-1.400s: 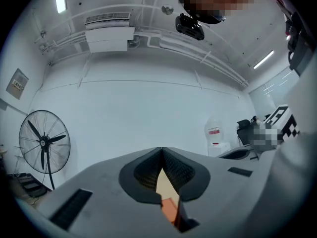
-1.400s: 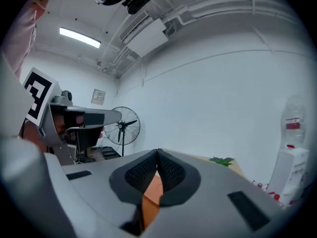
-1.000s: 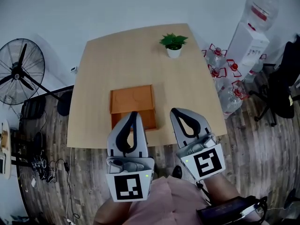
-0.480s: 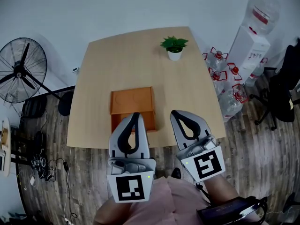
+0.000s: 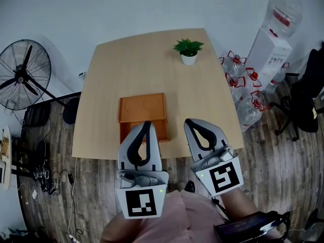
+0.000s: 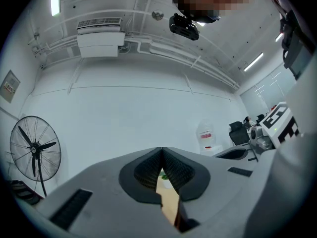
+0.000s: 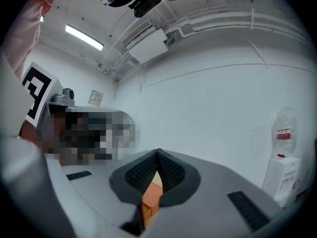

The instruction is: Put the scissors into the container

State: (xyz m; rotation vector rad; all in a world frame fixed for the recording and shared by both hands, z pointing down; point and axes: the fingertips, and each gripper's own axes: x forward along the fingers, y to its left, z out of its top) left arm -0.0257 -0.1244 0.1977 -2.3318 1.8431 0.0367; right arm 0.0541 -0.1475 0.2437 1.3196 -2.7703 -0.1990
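The bench (image 5: pixel 152 65) is a pale wooden top. The orange container (image 5: pixel 143 108) sits on its near half, a little left of centre. It is a low box with two levels: a flat rear part and a lower part at the front. No view shows the scissors.

Both grippers are held side by side over the bench's near edge, pointing away from the person. In the head view the left gripper (image 5: pixel 146 124) has its tips over the near edge of the container, covering part of the lower front level. How high it hangs above the box cannot be told. The right gripper (image 5: pixel 188 120) is just beside the container, to the right of its near right corner and over bare wood.

In the left gripper view the left gripper (image 6: pixel 162 150) has its jaws closed, with the ribbed pads meeting at the tip and nothing between them. A narrow slit below the tips shows only a strip of bench. In the right gripper view the right gripper (image 7: pixel 158 152) is closed in the same way and empty. The container (image 7: pixel 151 197) shows through the slit, beyond the jaws and apart from them.

A small potted plant (image 5: pixel 188 48) stands near the far right corner of the bench, well apart from the container. A standing fan (image 5: pixel 23 75) is on the floor to the left, and a water dispenser (image 5: pixel 271 39) to the right.
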